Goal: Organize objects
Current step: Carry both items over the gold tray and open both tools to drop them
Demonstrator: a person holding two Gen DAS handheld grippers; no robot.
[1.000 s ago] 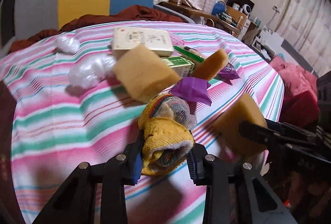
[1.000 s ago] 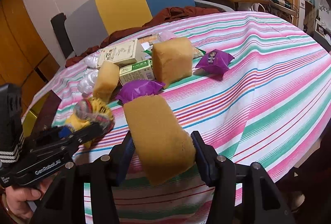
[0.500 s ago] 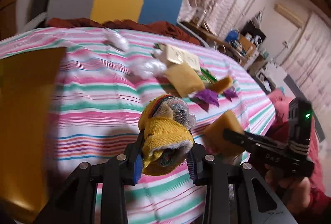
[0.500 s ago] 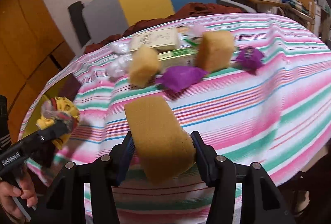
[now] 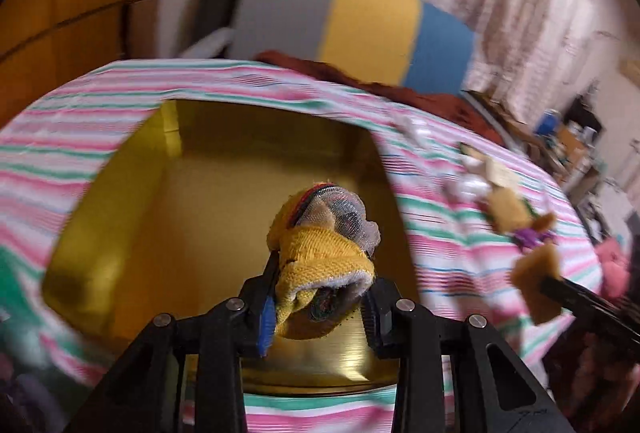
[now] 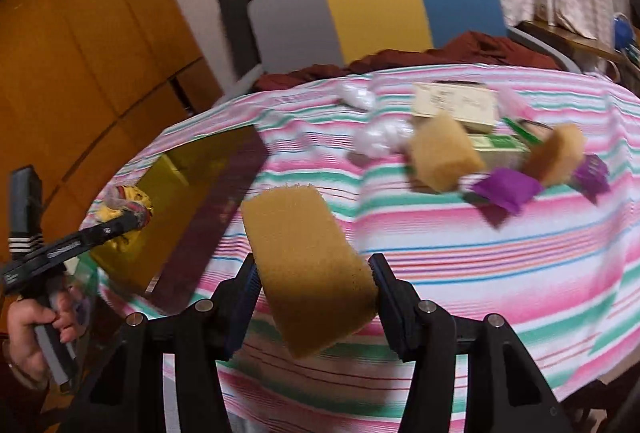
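My left gripper pinches the yellow scrubber over the gold box (blurred); my right gripper squeezes a sponge.

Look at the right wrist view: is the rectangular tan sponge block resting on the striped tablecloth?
No, the rectangular tan sponge block is clamped in the right gripper, raised above the striped tablecloth.

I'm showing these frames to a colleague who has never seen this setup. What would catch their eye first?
Probably the yellow knitted bundle clamped in the left gripper, hanging over the open gold box at the table's left edge. Next, the big tan sponge gripped by the right gripper above the pink-and-green striped tablecloth, with more sponges and purple packets clustered farther back.
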